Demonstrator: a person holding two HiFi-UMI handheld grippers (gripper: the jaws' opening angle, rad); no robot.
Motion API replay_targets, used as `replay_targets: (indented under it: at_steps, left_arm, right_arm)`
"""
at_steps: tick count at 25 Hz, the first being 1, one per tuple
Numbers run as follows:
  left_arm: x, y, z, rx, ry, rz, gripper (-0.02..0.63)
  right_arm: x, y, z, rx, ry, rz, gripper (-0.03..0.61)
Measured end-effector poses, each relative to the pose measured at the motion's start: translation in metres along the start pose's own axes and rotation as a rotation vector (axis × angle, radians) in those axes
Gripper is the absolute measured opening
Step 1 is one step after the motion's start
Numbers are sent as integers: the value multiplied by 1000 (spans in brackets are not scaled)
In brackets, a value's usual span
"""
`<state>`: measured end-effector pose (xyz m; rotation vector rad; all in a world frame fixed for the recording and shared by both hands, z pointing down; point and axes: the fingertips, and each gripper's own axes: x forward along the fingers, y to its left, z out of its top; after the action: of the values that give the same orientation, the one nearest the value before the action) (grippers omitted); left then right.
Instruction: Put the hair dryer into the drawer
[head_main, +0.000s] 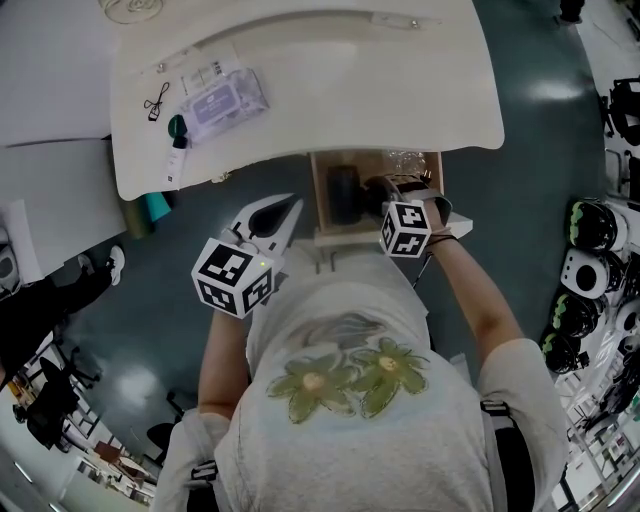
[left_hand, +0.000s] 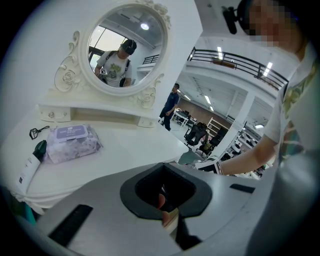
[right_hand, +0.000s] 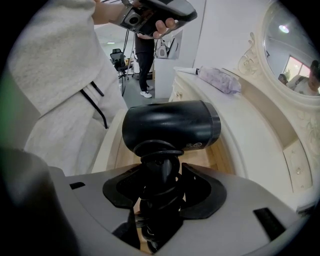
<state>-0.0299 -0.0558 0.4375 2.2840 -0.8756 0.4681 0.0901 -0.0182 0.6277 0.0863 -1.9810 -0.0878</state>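
Two claws, right claw (right_hand: 160, 170) squeezed tight on the handle of the black hair dryer (right_hand: 170, 125), held over the open wooden drawer (head_main: 322, 190) under the white counter (head_main: 300, 90), left claw (left_hand: 166, 192) closed with nothing in it.

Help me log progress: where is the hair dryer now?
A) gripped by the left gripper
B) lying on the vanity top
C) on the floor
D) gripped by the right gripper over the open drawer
D: the right gripper's jaws are closed on the handle of the hair dryer, with the wooden drawer beneath it.
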Motion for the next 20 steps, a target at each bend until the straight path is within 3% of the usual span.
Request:
replay_targets:
  at_steps: [20]
  left_arm:
    - [-3,5,-6,-14,5,19,9]
  right_arm:
    - [32,3,-12,-20,39,56,221]
